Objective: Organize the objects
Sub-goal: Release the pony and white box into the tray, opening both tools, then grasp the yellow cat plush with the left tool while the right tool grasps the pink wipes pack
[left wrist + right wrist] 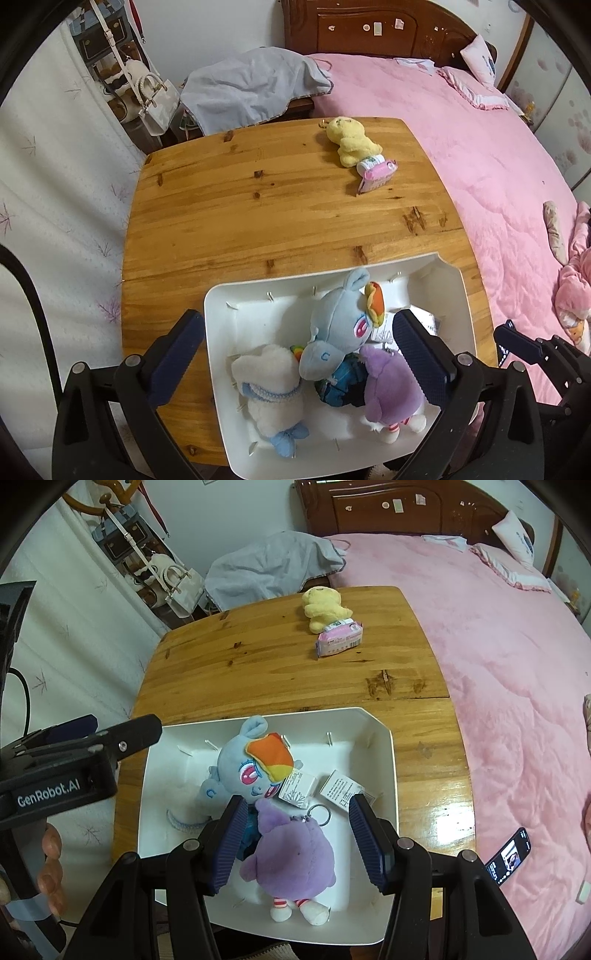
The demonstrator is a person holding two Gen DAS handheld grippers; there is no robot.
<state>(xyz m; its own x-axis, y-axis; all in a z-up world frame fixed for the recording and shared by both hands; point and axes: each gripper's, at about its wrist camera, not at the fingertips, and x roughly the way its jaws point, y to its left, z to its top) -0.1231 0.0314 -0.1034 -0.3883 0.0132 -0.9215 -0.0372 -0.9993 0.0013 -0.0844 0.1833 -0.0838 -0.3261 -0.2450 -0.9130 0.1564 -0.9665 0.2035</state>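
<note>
A white tray point(463, 291) point(386, 746) sits at the near edge of the wooden table. In it lie a blue pony plush point(340, 321) point(240, 764), a white plush point(273, 384) and a purple plush point(388, 387) point(295, 853). My left gripper point(295, 354) is open above the tray, its fingers wide on either side of the plushes. My right gripper point(295, 834) is open, with the purple plush lying in the tray between its fingers. A yellow plush point(351, 140) point(321, 605) and a pink wipes pack point(376, 173) point(340, 638) lie at the table's far side.
A pink bed point(480, 147) point(498, 646) runs along the table's right side, with a phone point(508, 856) on it. A grey cloth point(251, 85) lies behind the table. Handbags point(155, 99) hang at the back left. Paper tags point(317, 786) lie in the tray.
</note>
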